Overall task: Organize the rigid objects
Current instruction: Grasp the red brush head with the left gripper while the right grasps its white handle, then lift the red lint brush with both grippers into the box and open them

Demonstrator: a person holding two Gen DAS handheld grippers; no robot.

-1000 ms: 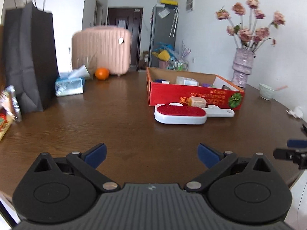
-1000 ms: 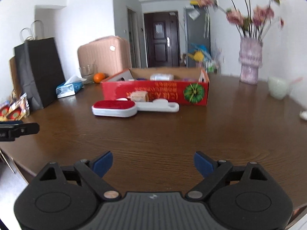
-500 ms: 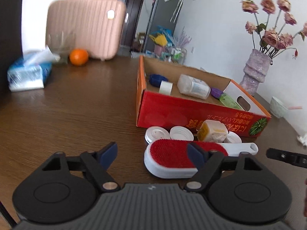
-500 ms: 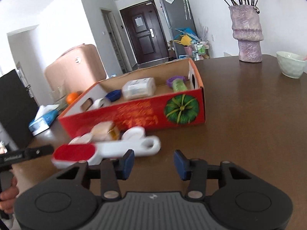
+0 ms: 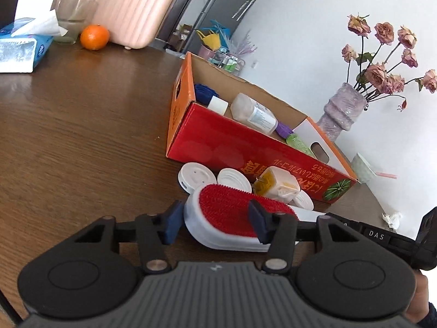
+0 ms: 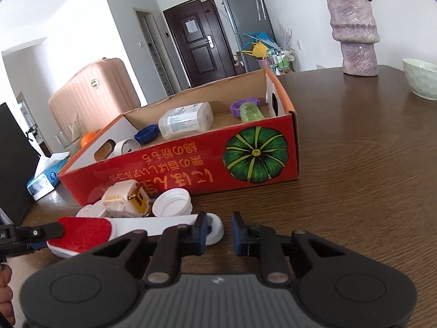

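Bristly red, white-bodied lint brush lies on the wood-grain desk; left gripper fingers straddle its head, half-open; right gripper fingers, narrowly apart, flank its looped handle.

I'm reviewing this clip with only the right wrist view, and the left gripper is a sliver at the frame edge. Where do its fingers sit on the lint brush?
Observer: The left gripper straddles the lint brush head, one finger at its white rim and the other in front of the red bristles.
Operator: How many lids are behind it?
Observer: Three white lids around the plug adapter.
Operator: Is there anything I miss?
Observer: A crumpled tissue lies near the table edge.
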